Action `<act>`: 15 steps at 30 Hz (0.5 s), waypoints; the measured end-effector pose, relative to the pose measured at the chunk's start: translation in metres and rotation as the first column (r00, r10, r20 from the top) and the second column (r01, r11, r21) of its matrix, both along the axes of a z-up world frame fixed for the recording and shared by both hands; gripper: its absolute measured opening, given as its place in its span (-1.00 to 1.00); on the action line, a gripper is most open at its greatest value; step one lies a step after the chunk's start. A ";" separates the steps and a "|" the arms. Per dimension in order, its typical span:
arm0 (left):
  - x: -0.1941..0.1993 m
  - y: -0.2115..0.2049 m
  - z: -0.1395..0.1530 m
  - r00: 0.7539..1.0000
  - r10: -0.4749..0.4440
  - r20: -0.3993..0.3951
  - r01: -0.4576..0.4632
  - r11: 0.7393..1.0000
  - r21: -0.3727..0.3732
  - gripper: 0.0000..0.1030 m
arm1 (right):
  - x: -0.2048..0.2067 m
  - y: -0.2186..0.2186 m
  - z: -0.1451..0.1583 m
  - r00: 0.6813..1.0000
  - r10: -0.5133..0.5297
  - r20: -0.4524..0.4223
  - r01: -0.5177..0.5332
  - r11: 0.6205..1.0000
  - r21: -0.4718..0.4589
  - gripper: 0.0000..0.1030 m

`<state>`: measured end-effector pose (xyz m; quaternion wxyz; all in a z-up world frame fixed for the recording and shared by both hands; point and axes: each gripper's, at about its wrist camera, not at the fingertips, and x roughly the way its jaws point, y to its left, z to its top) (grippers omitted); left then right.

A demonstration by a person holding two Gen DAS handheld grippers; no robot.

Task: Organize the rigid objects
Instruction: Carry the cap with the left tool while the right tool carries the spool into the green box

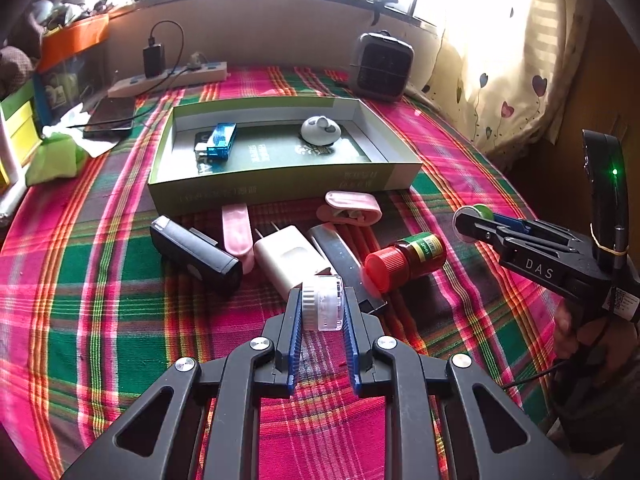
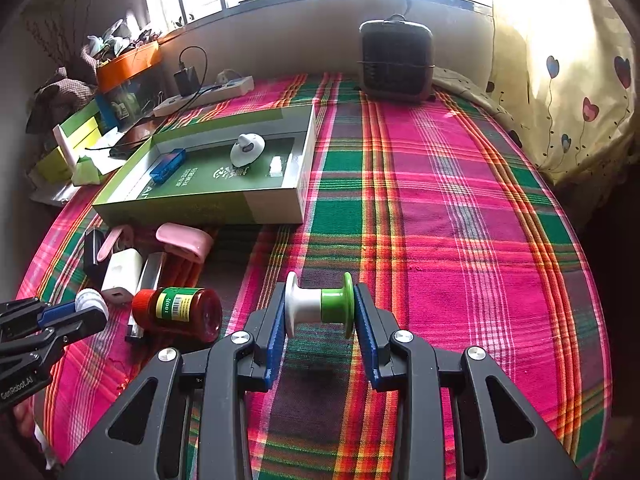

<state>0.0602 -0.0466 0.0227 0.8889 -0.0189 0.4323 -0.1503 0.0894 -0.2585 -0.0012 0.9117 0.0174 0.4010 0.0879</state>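
Left gripper [image 1: 322, 304]: jaws nearly closed, both blue pads pressed on a small clear vial with a white ribbed cap [image 1: 323, 302], held clear of the plaid cloth [image 1: 100, 280]; the loose pile sits just beyond it, white charger [image 1: 286, 258] at 11 o'clock, red-capped bottle [image 1: 404, 260] at 2 o'clock, black device [image 1: 196, 254] at 10 o'clock, pink clips [image 1: 352, 207] at 12 o'clock. Right gripper [image 2: 319, 308]: jaws part-open, clamped endwise on a white-and-green spool [image 2: 319, 305], white flange on the left pad, green flange on the right. Open green box [image 1: 280, 186] at 12 o'clock of the left gripper, holding a blue stick [image 1: 218, 142] and a white round piece [image 1: 320, 130]
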 end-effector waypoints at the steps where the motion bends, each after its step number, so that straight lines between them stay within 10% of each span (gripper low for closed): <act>1: 0.001 0.001 0.002 1.000 0.002 0.004 -0.002 1.000 0.000 -0.65 | 0.000 0.001 0.001 1.000 0.001 0.002 -0.001 1.000 -0.002 -0.35; 15: 0.016 0.008 0.025 0.998 0.007 0.068 -0.008 1.000 0.020 -0.65 | 0.004 0.005 0.022 0.999 0.011 0.046 -0.010 1.000 -0.011 -0.35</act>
